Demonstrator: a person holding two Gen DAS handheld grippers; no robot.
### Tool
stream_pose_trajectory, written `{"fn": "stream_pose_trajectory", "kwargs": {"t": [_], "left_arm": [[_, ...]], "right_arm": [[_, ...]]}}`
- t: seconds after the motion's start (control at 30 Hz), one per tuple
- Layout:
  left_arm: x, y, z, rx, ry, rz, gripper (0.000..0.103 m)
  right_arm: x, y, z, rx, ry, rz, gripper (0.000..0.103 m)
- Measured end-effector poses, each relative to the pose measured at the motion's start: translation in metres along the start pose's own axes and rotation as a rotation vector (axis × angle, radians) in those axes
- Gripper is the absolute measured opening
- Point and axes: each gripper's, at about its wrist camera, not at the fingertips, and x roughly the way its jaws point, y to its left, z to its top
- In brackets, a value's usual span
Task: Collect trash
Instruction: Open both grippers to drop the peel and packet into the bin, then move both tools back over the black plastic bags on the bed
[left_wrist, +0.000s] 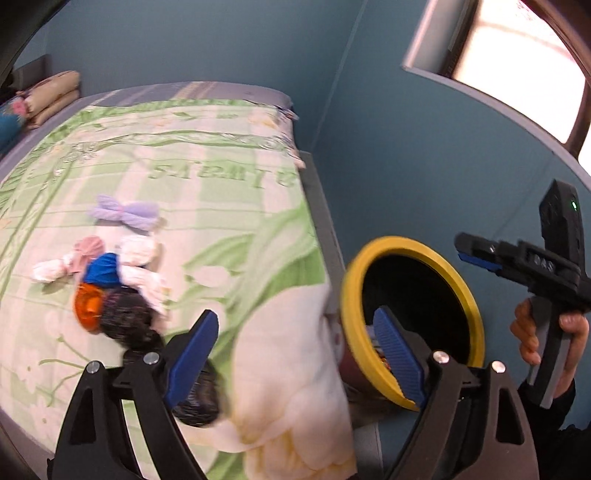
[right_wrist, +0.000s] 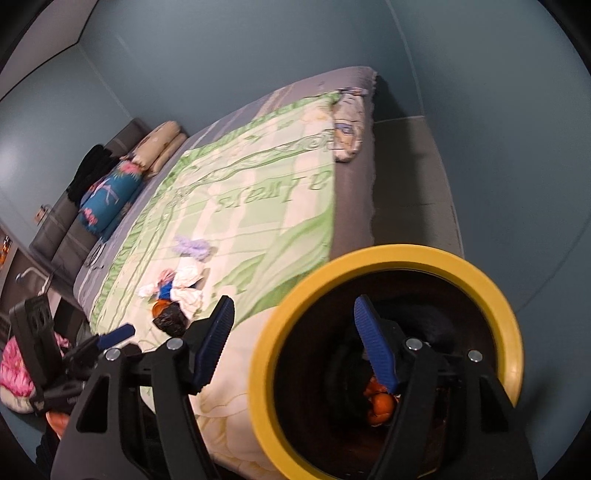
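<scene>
We hold our left gripper (left_wrist: 295, 354) low in the frame, fingers spread wide and holding nothing, straddling the bed's (left_wrist: 221, 177) corner. Trash (left_wrist: 110, 280) lies piled at middle left on the bedspread. Our right gripper (right_wrist: 295, 350), equally wide and bare, reaches over the yellow-rimmed bin (right_wrist: 480, 273) at lower right, one finger (right_wrist: 376, 347) inside its mouth.
</scene>
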Motion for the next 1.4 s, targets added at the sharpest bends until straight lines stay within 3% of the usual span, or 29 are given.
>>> {"fn": "stream_pose_trajectory", "kwargs": {"t": [0.4, 0.7, 1.0, 1.4], "left_arm": [[-0.033, 0.076, 0.006, -0.120, -0.064, 0.122, 0.087], [-0.042, 0.124, 0.002, -0.191, -0.068, 0.189, 0.087], [-0.027, 0.164, -0.012, -0.272, -0.032, 0.222, 0.087], [0.017, 0.174, -0.023, -0.285, 0.043, 0.220, 0.087]], "right_arm": [[0.033, 0.080, -0.004, -0.168, 0.067, 0.070, 0.068], [0.062, 0.126, -0.019, -0.264, 0.138, 0.105, 0.068], [0.092, 0.158, -0.036, -0.326, 0.212, 0.123, 0.068], [0.134, 0.178, -0.067, -0.391, 0.318, 0.184, 0.068]]}}
